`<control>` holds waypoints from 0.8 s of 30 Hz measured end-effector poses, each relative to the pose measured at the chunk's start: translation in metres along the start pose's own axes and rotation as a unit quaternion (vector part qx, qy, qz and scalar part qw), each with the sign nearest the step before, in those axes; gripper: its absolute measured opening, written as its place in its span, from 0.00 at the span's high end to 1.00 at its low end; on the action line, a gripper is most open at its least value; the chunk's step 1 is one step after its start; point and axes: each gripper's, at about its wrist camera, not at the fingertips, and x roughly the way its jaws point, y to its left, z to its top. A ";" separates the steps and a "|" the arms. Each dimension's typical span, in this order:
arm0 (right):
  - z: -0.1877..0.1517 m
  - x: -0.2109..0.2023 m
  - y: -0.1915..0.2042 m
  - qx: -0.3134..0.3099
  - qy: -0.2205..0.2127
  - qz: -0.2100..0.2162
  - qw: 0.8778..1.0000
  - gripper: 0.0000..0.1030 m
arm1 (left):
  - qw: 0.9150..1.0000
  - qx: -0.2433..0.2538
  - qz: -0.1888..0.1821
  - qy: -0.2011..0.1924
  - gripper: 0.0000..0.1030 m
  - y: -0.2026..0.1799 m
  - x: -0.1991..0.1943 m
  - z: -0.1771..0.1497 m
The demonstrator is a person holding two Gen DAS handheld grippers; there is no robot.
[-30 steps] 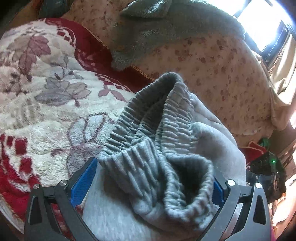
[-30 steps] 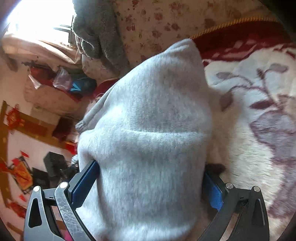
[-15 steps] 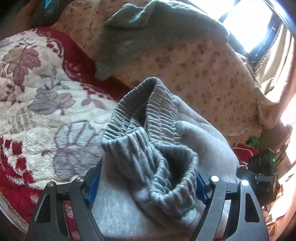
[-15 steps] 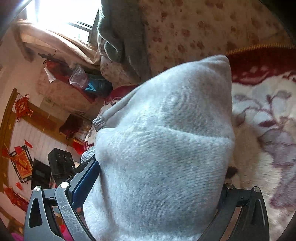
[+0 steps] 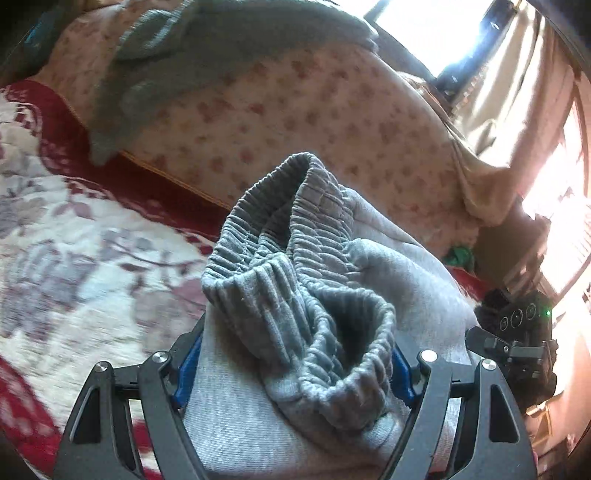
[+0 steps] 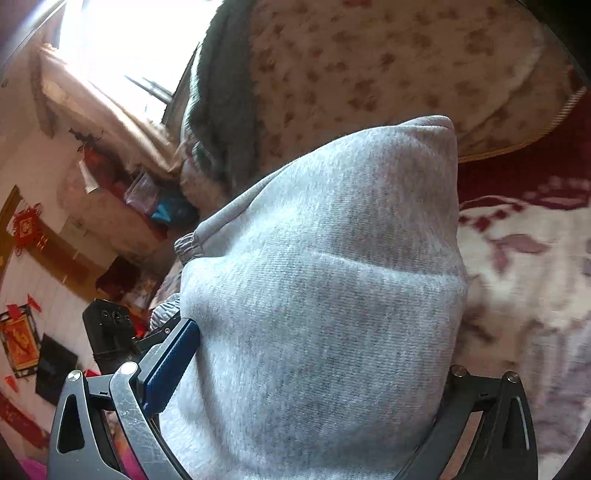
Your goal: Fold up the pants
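The grey sweatpants (image 5: 295,280) are bunched between the fingers of my left gripper (image 5: 295,365), with the ribbed elastic waistband (image 5: 280,229) standing up in front of it. My left gripper is shut on this waistband end and holds it above the bed. My right gripper (image 6: 314,369) is shut on a thick fold of the same pants (image 6: 332,280), which fills the gap between its blue pads (image 6: 170,358). The right gripper's body shows in the left wrist view (image 5: 517,332), and the left one shows in the right wrist view (image 6: 110,332).
A red and white floral plush blanket (image 5: 74,258) covers the bed below. A pink floral quilt (image 5: 295,103) is heaped behind, with a grey-green towel (image 5: 184,55) draped over it. A bright window (image 5: 443,33) and curtains are at the back.
Both grippers have risen and tilted with the pants still held. The waistband bunch sits higher in the left view, and more of the room shows to the left in the right view.
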 end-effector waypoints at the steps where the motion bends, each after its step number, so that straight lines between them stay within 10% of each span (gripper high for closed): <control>1: -0.001 -0.008 -0.009 0.006 -0.004 -0.008 1.000 0.00 | 1.000 0.004 -0.003 0.005 0.23 -0.007 0.007 -0.004; 10: -0.025 -0.021 -0.063 0.028 0.008 -0.081 0.996 0.00 | 0.994 0.088 0.050 0.033 0.23 -0.023 0.038 -0.047; 24: -0.057 -0.063 -0.042 -0.087 -0.022 -0.231 0.969 0.00 | 0.985 0.147 0.086 0.017 0.19 -0.037 0.002 -0.057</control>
